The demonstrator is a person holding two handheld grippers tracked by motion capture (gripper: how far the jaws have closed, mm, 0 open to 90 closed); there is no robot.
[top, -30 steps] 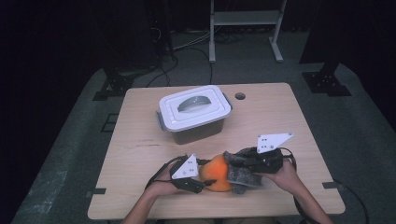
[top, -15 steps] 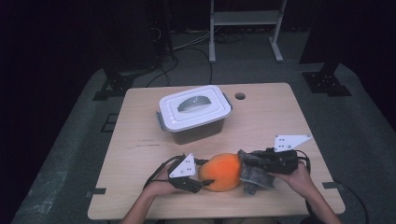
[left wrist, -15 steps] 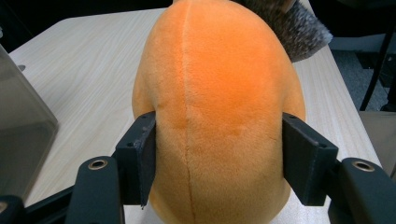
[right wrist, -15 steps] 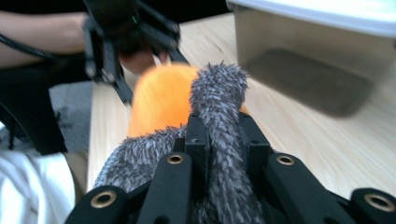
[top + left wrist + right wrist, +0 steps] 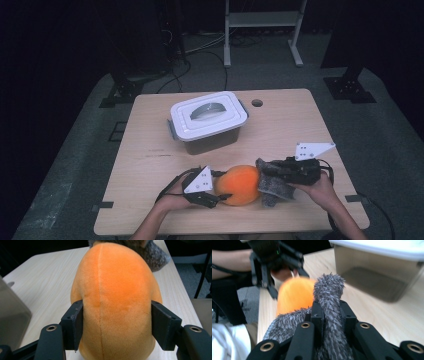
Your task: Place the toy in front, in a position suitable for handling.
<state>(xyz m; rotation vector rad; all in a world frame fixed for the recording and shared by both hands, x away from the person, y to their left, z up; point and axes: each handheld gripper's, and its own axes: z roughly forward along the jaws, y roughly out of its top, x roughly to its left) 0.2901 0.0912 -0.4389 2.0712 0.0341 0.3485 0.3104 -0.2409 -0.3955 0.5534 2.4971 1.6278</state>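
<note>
Jaws flanking orange plush toy (image 5: 112,297)

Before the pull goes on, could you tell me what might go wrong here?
The right gripper pinches just a thin fold of the grey fuzzy cover, which might slip free or tear. The left gripper squeezes the soft orange plush, so it may squirm out. The lidded container stands close behind.

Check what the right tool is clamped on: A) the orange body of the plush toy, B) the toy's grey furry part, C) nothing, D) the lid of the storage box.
B: in the right gripper view the right tool pinches the grey furry part, while the left tool straddles the orange plush body.
</note>
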